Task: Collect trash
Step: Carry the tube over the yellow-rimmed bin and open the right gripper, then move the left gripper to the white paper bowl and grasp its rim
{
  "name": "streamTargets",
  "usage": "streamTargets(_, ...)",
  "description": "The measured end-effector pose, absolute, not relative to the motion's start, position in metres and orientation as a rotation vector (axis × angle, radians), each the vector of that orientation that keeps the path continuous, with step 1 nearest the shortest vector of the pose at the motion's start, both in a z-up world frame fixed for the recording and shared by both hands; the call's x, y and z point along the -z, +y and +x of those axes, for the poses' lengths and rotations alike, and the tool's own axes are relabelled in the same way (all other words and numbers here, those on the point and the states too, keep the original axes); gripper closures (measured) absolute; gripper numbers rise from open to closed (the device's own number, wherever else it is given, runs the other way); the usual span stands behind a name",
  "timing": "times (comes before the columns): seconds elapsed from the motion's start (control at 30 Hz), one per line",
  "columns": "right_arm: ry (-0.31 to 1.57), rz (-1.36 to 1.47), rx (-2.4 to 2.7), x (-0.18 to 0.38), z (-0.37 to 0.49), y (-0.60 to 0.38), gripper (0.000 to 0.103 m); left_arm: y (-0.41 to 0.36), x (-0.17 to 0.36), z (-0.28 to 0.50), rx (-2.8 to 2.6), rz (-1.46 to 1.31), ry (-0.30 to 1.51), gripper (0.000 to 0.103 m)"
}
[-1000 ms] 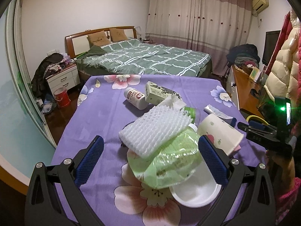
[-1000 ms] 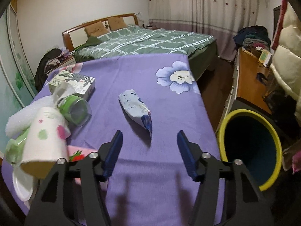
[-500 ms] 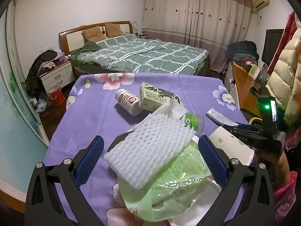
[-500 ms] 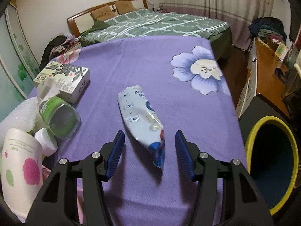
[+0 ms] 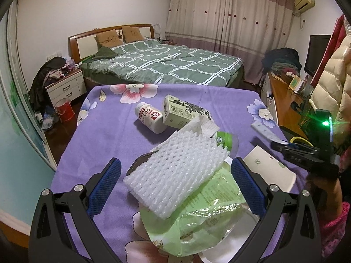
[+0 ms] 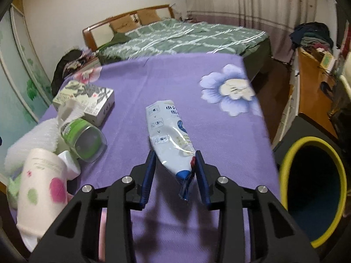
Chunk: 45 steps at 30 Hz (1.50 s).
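right claw (image 6: 175,164) closing on white pouch (image 6: 170,135) | bottle (image 5: 150,117) reads "q10"

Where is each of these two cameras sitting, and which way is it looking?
Left wrist: on the left gripper, looking down over its open jaws at white foam netting; a hand shows.
Right wrist: on the right gripper, jaws closing around a white pouch; bin beside.
Shared: purple tablecloth, bed.

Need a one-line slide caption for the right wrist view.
Right hand-held gripper closing around the white pouch on the purple cloth, yellow-rimmed bin waiting alongside.
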State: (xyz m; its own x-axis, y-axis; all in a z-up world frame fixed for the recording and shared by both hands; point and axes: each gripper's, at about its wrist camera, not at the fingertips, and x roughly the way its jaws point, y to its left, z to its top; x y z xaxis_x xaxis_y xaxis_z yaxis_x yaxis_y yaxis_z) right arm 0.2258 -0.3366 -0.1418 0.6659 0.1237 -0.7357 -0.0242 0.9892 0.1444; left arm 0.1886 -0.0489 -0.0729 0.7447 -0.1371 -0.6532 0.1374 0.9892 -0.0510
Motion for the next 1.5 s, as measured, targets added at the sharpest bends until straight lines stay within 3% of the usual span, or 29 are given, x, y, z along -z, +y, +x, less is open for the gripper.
streamTargets(0.23,0.784,0.223,0.104,0.132,0.178,-0.406,0.068,-0.056,0.073,0.174,0.171,0.003,0.717,0.004)
streamTargets(0.5,0.819,0.294,0.378,0.158,0.148,-0.492,0.067,-0.066,0.070,0.163,0.186,0.006,0.734,0.004)
streamTargets(0.6,0.832,0.331,0.439,0.169,0.147,-0.512,0.049,-0.070,0.069,0.162,0.186,0.013,0.736,0.004)
streamTargets(0.67,0.828,0.333,0.464,0.172,0.143,-0.520,0.048,-0.071,0.067,0.161,0.182,0.017,0.733,0.004)
streamTargets(0.93,0.780,0.350,0.411,0.162,0.128,-0.502,0.038,-0.070,0.064,0.151,0.191,0.027,0.735,0.004)
streamTargets(1.23,0.744,0.335,0.342,0.149,0.113,-0.472,0.036,-0.071,0.073,0.102,0.260,0.027,0.772,0.004)
streamTargets(1.5,0.697,0.341,0.311,0.134,0.091,-0.461,0.035,-0.084,0.116,0.067,0.304,0.059,0.849,0.004)
